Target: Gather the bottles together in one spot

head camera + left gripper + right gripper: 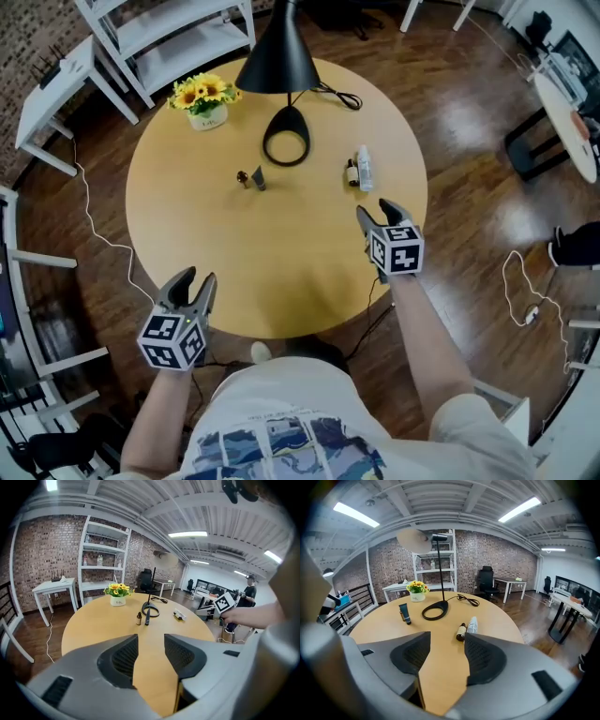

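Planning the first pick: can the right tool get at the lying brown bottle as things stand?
Probably yes: the right tool is open, empty, and faces the brown bottle across bare table; the clear bottle beside it may crowd one jaw.

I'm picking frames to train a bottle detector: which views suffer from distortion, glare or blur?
Head view: mild bending at the edges, pale sheen on the wooden floor, table evenly lit. Left gripper view: strong fisheye, black corners, ceiling light blown out, bottles tiny. Right gripper view: same fisheye and black corners, but the brown bottle and clear bottle show sharply.
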